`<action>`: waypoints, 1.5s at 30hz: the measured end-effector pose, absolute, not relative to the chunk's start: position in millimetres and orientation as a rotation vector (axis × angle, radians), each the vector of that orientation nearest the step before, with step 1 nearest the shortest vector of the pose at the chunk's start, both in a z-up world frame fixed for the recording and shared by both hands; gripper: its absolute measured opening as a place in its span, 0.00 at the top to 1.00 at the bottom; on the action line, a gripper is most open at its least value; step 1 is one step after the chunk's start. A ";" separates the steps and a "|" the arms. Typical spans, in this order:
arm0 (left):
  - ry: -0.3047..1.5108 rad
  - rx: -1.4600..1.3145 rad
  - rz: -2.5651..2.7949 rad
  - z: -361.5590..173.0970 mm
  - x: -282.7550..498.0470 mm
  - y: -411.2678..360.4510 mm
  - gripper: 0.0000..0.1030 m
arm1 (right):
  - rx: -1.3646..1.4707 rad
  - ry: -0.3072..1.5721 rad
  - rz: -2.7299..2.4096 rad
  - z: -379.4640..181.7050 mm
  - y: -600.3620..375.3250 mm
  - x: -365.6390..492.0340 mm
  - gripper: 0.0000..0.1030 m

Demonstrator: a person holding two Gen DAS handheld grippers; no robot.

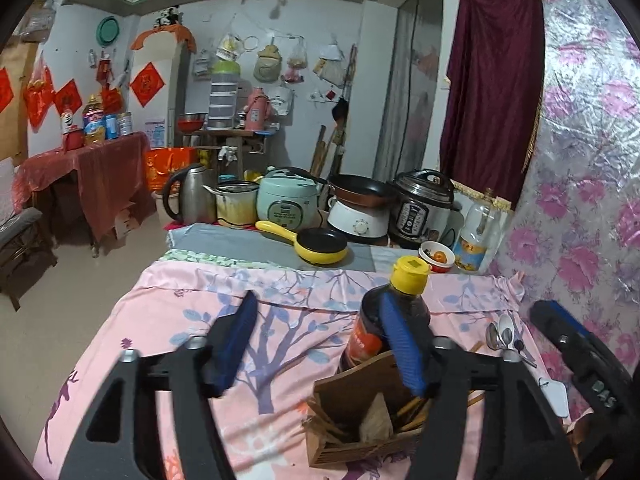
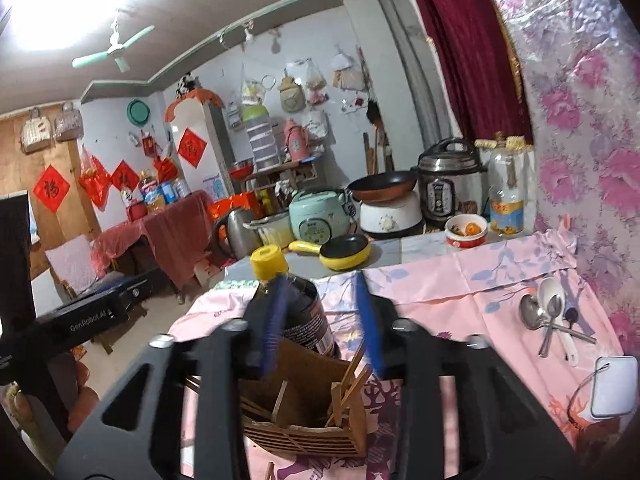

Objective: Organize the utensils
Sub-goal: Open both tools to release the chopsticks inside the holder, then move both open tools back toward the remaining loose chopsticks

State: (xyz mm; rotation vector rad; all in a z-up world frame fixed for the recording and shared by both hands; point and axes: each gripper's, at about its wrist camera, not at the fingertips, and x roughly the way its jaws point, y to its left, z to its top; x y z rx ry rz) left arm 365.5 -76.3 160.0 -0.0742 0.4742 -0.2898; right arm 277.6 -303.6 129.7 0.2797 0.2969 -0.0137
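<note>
A slatted wooden utensil holder [image 1: 352, 396] [image 2: 304, 440] with chopsticks [image 2: 352, 376] in it stands on the pink flowered cloth [image 1: 168, 312]. Right behind it is a dark sauce bottle [image 1: 366, 336] [image 2: 308, 312] with a yellow cap. My left gripper [image 1: 320, 346] is open just left of and above the holder, with only cloth showing between its blue pads. Over the holder, my right gripper [image 2: 322, 324] is open too, its left pad in front of the bottle. Several spoons [image 1: 504, 334] [image 2: 548, 312] lie crossed at the right near the wall.
A white cutting board [image 2: 614, 386] lies at the right front. Behind the cloth stand a yellow pan [image 1: 320, 246], a kettle [image 1: 188, 196], a rice cooker [image 1: 288, 196], a pressure cooker [image 1: 424, 208], a red bowl [image 1: 436, 256] and a glass bottle [image 1: 478, 232]. The table's left edge drops to the floor.
</note>
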 end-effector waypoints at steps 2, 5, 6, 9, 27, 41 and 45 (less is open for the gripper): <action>0.460 -0.097 -0.264 164.6 356.5 -68.0 0.14 | 0.308 0.258 -0.051 135.0 -306.8 261.9 0.21; 0.440 -0.117 -0.229 172.4 338.1 -53.6 0.09 | 0.353 0.206 -0.068 140.8 -311.1 237.8 0.09; 0.438 -0.119 -0.221 174.2 332.0 -49.4 0.08 | 0.360 0.203 -0.070 142.1 -311.5 233.0 0.06; 0.431 -0.126 -0.200 176.9 313.3 -37.6 0.07 | 0.351 0.215 -0.058 143.9 -306.6 215.9 0.06; 0.402 0.032 -0.040 99.9 125.7 -11.8 0.06 | 0.068 0.247 -0.083 91.6 -228.3 62.0 0.06; 0.343 0.001 0.008 92.4 26.3 1.5 0.05 | 0.143 0.287 -0.047 54.4 -224.1 -19.5 0.06; 0.322 0.028 0.016 88.7 11.5 -4.3 0.05 | 0.147 0.321 -0.048 38.6 -223.4 -25.9 0.06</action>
